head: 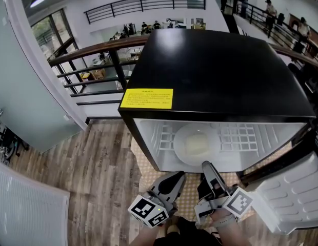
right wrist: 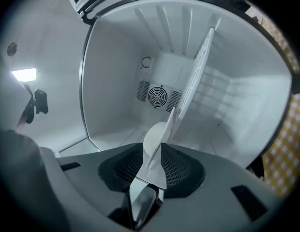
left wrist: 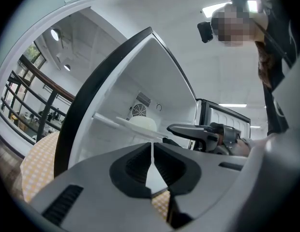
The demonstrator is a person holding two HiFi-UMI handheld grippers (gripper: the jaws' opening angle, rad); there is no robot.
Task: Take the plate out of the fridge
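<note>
The white plate (head: 195, 143) lies on the wire shelf (head: 242, 136) inside the open black-topped fridge (head: 215, 70). My right gripper (head: 206, 166) reaches in to the plate's front rim. In the right gripper view the plate (right wrist: 154, 138) shows edge-on, its rim pinched between the jaws of the right gripper (right wrist: 152, 161). My left gripper (head: 176, 178) hangs just outside the fridge mouth, left of the right one. The left gripper (left wrist: 152, 158) is shut and holds nothing. In its view the plate (left wrist: 142, 123) sits on the shelf, with the right gripper (left wrist: 188, 129) at its rim.
The white fridge door (head: 292, 193) is swung open at the right. A yellow label (head: 147, 98) is stuck on the fridge top. A checked mat (head: 185, 201) lies under the fridge on the wood floor (head: 102, 173). A railing (head: 97, 50) runs behind.
</note>
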